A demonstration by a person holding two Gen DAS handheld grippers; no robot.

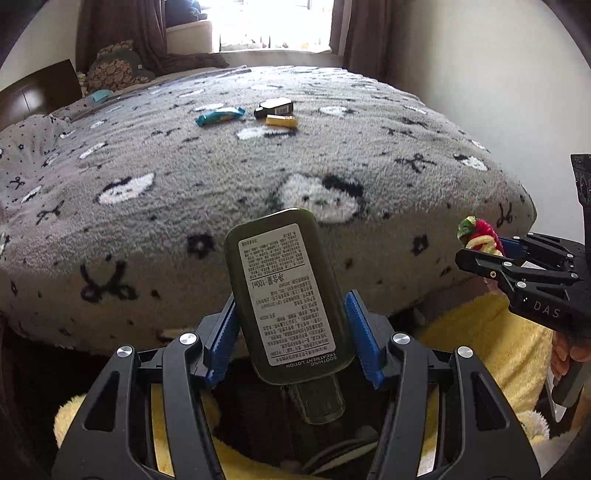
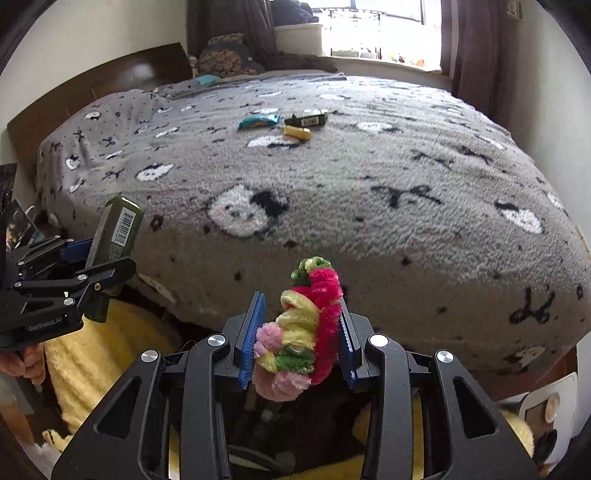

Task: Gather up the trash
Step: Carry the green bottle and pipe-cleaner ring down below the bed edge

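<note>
My left gripper (image 1: 290,326) is shut on a dark green lotion bottle (image 1: 284,288), cap toward me, held off the bed's near edge; it also shows in the right wrist view (image 2: 118,229). My right gripper (image 2: 301,332) is shut on a fuzzy pink, yellow and green coil (image 2: 299,332), also seen in the left wrist view (image 1: 480,234). On the grey bed cover (image 1: 295,166) far away lie a blue wrapper (image 1: 219,115), a dark small bottle (image 1: 275,108) and a yellow packet (image 1: 281,120).
A yellow fluffy rug (image 2: 92,354) lies on the floor below both grippers. A dark headboard (image 2: 103,85) and pillows stand at the left, a window with curtains (image 2: 376,29) at the back. A white object (image 2: 546,413) sits at the lower right.
</note>
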